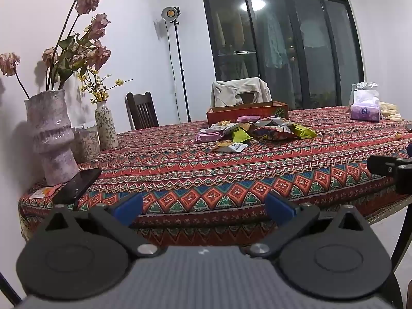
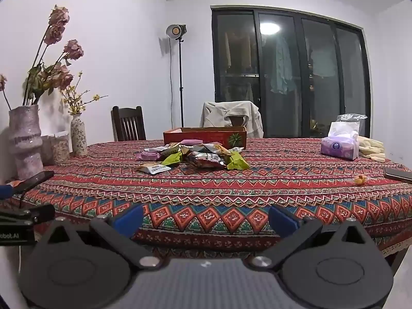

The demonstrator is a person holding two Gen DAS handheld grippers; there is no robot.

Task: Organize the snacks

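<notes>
The left gripper (image 1: 203,207) and the right gripper (image 2: 206,219) hover at the near edge of a patterned table (image 1: 231,180), both with blue fingers spread wide and holding nothing. A heap of snack packets (image 2: 195,155) lies near the middle of the table, just in front of an open red box (image 2: 206,135) toward the far edge. One loose packet (image 2: 153,168) sits apart at the heap's near-left side. A purple tissue pack (image 2: 340,148) stands by the far right edge, vases (image 1: 52,139) along the left edge.
</notes>
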